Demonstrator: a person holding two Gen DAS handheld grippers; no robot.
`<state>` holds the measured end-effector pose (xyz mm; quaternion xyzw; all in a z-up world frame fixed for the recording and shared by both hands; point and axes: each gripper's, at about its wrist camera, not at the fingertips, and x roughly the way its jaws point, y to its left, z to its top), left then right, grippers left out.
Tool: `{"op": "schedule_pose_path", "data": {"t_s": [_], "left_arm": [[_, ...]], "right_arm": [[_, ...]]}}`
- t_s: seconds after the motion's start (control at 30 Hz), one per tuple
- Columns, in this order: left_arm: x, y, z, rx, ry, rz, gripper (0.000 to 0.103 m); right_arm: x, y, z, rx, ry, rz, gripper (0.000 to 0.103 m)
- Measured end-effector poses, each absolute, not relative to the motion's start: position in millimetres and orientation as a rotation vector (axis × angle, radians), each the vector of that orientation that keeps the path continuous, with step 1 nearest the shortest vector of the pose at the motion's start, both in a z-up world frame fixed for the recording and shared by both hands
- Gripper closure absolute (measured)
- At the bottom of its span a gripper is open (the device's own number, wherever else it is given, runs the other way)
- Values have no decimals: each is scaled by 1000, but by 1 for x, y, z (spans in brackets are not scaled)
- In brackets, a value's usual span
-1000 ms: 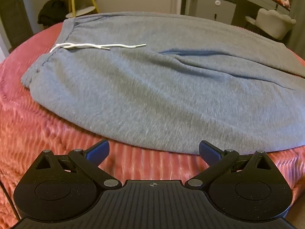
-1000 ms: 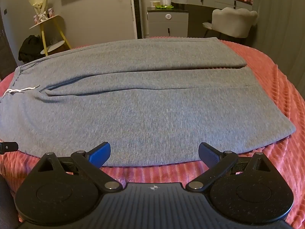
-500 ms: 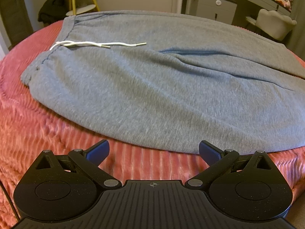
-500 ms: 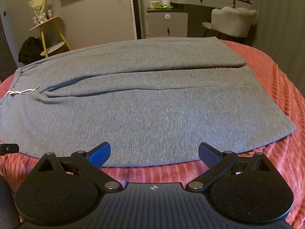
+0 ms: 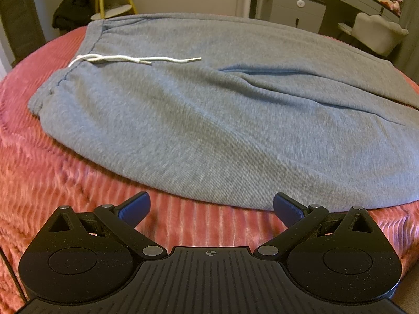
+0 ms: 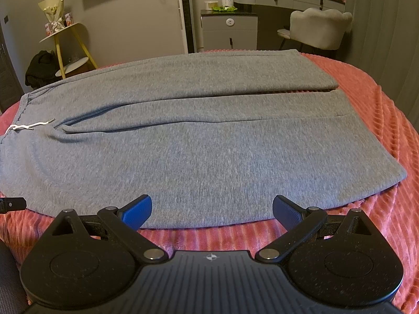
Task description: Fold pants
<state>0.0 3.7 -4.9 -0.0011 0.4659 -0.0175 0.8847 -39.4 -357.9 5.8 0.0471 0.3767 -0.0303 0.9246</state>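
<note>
Grey pants [image 6: 199,141] lie flat across mid-frame on the red bed [image 6: 379,136], unfolded. Left gripper [image 5: 210,205] and right gripper [image 6: 212,209] hover at the lower edge, jaws apart, empty. Next, I'd guess: pinch the near hem.

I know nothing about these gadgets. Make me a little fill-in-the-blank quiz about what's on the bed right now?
1. The pants spread flat on the bed are ____ in colour.
2. The drawstring lying at the waistband is ____.
3. The bedspread under the pants is ____.
4. Both the left gripper and the right gripper have their jaws ____, holding nothing.

Missing words: grey; white; red; open
</note>
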Motion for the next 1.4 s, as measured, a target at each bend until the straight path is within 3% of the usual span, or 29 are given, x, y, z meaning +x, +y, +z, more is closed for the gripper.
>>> {"op": "schedule_pose_path", "data": {"t_s": [1.4], "left_arm": [[0, 5, -4, -20, 982, -37, 0]], "right_arm": [[-39, -358, 4, 110, 779, -64, 4]]}}
